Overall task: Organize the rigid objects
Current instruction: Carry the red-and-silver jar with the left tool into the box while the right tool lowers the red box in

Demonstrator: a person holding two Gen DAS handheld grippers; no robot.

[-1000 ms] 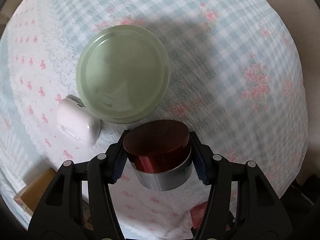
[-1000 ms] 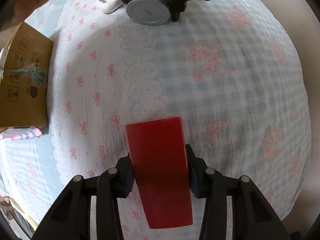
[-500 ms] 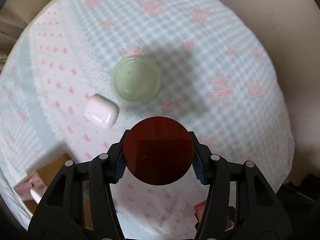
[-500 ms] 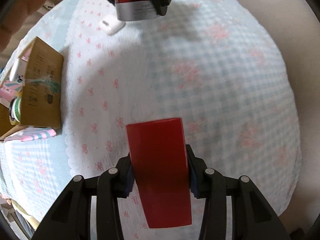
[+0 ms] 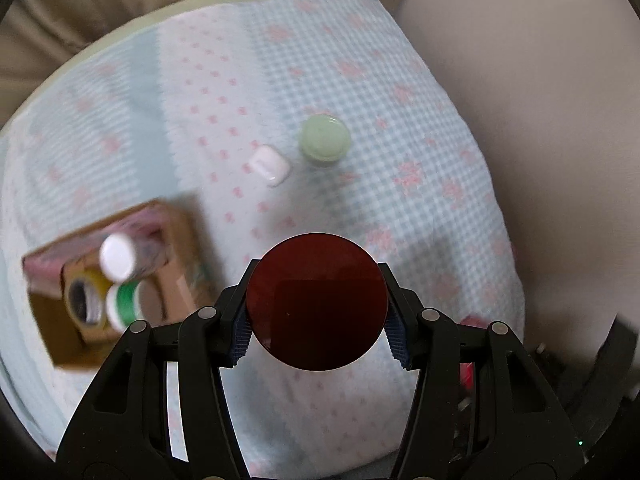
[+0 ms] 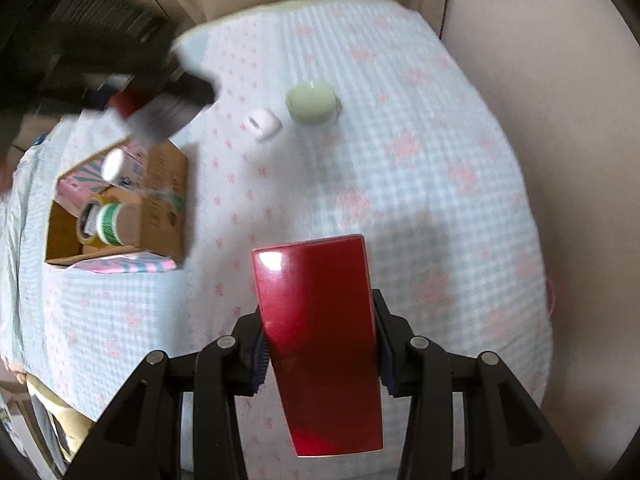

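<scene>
My left gripper [image 5: 318, 330] is shut on a round dark red tin [image 5: 317, 302], held high above the table; it shows blurred in the right wrist view [image 6: 156, 112] above the cardboard box [image 6: 160, 208]. My right gripper [image 6: 320, 354] is shut on a glossy red rectangular box [image 6: 320, 340], also raised. A pale green round jar [image 5: 325, 140] [image 6: 311, 103] and a white earbud case [image 5: 270, 165] [image 6: 262, 124] sit on the checked tablecloth [image 5: 400, 160].
The open cardboard box [image 5: 52, 320] at the left holds tape rolls [image 5: 124, 304], a white-capped bottle [image 5: 117, 257] and a pink packet. The table edge and a beige chair [image 6: 560, 120] lie at the right. Curtains hang behind.
Both grippers have risen well above the table with their objects. The left gripper has swung left toward the cardboard box, which has come into its view.
</scene>
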